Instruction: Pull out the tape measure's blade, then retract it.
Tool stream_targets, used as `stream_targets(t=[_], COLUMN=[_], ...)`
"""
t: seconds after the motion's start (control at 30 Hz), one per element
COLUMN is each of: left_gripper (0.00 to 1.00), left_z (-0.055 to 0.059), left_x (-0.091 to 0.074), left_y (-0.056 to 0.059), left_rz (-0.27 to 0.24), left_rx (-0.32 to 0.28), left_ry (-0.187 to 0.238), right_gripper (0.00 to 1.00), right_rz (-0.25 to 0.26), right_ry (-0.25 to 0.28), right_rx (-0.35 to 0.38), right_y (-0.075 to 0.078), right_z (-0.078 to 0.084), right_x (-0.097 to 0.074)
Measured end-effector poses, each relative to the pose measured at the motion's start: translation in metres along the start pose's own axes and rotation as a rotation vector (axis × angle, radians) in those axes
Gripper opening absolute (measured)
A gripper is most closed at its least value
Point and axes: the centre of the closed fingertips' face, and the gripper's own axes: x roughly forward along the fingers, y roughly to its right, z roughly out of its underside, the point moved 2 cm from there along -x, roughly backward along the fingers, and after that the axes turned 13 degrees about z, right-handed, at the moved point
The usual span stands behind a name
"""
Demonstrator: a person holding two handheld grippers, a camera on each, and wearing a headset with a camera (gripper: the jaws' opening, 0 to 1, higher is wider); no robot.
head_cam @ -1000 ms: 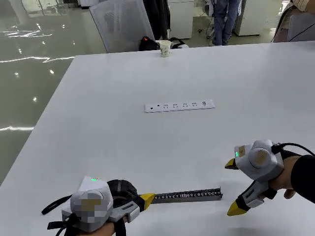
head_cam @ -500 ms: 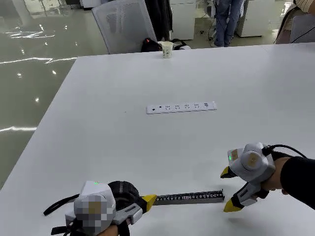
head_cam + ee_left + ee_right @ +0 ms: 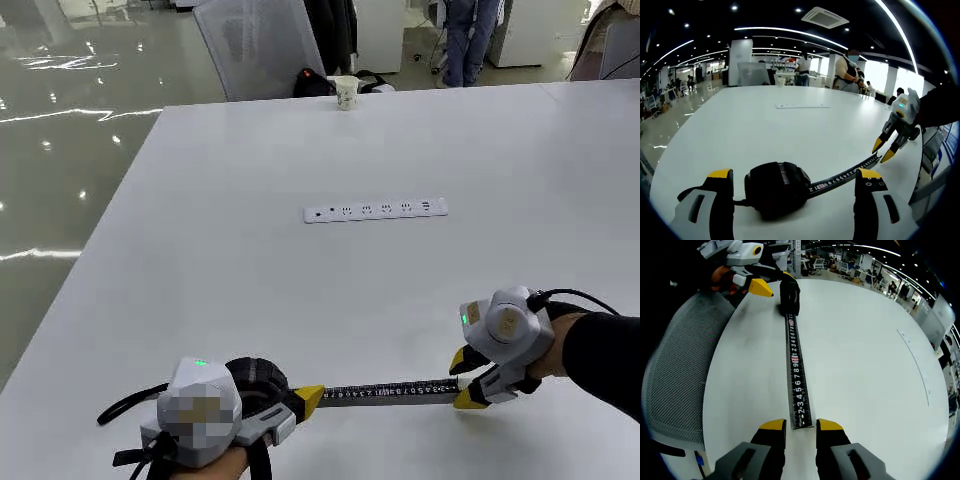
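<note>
Tape measure [image 3: 255,380] is sitting on a white table [image 3: 250,250] between the jaws of the left gripper [image 3: 290,396]. That gripper is resting with its jaws spread wide. In the left gripper view the black case is lying in the gap, with bare table showing on either side of it.

The blade [image 3: 390,392] is running out flat along the table from the case, past the left gripper's yellow tip and across to the right gripper [image 3: 462,380]. The right gripper is hovering over the blade's far end, one yellow tip on each side of it. In the right gripper view its jaws are standing only narrowly apart, with a thin strip of table showing between each tip and the blade's edge. The numbers on the blade are counting upward away from those tips toward the case.

Well beyond both grippers, a power strip [image 3: 375,210] is lying mid-table. Farther off, a cup [image 3: 346,92] is standing at the far edge, in front of a grey mesh chair [image 3: 255,50].
</note>
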Motion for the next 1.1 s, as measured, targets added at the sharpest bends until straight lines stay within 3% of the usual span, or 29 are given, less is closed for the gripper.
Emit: stream_targets(t=[0.27,0.43,0.63,0.73,0.93,1.1], left_gripper=[0.99,0.99,0.98,0.97,0.92,0.84], left_z=[0.0,0.001,0.007,0.007,0.007,0.012], left_x=[-0.001,-0.001,0.0,0.001,0.011,0.018], left_y=[0.0,-0.002,-0.009,-0.011,-0.013,-0.022], left_rz=[-0.004,-0.012,-0.053,-0.067,-0.077,-0.128], left_rx=[0.003,-0.003,-0.011,-0.009,-0.025,-0.078], left_ry=[0.0,-0.001,-0.025,-0.021,-0.012,-0.008], right_gripper=[0.15,0.13,0.12,0.11,0.11,0.11], right_rz=[-0.003,0.003,0.018,0.022,0.035,0.044], right_ry=[-0.029,-0.036,-0.056,-0.075,-0.092,-0.09], right_rx=[-0.028,0.003,-0.022,0.02,0.006,0.04], right_y=[0.0,-0.001,-0.003,-0.002,-0.004,-0.002], right_z=[0.007,0.004,0.004,0.004,0.004,0.004], right_x=[0.006,0.007,0.007,0.007,0.008,0.007])
